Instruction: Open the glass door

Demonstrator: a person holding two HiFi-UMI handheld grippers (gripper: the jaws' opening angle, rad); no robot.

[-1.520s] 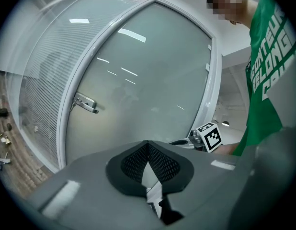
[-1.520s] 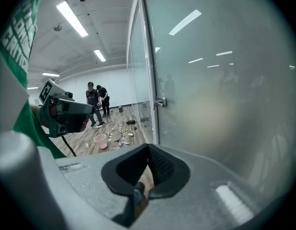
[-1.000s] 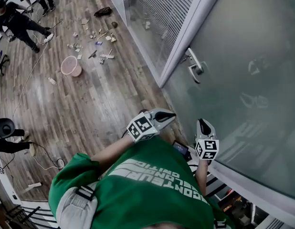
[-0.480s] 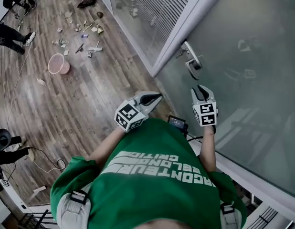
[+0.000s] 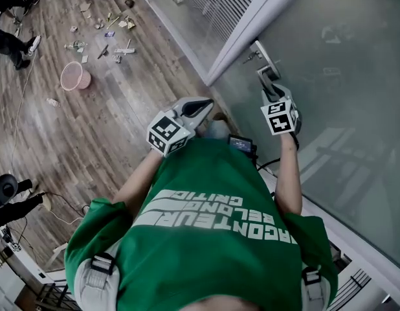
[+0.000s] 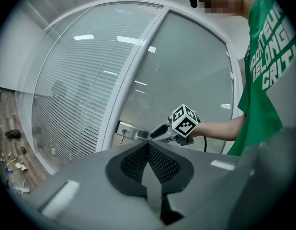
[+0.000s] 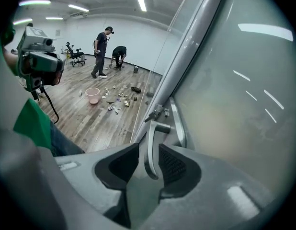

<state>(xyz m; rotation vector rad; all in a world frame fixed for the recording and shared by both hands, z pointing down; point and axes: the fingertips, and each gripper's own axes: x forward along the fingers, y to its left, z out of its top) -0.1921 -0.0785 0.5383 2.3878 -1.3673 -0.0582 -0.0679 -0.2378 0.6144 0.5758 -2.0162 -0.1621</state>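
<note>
Now the right gripper (image 7: 149,153), its jaws just opening wide, is straddling the door handle (image 7: 151,132) of the glass door (image 5: 345,76) at upper right, ungripped; closing comes next. The left gripper (image 6: 147,145) is idling shut, empty.

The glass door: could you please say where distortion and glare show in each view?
Left gripper view: fisheye bows the door frame into an arc, ceiling-light reflections dot the glass door. Right gripper view: similar bowing, bright streaks. Head view: straighter lines, faint reflections.
</note>
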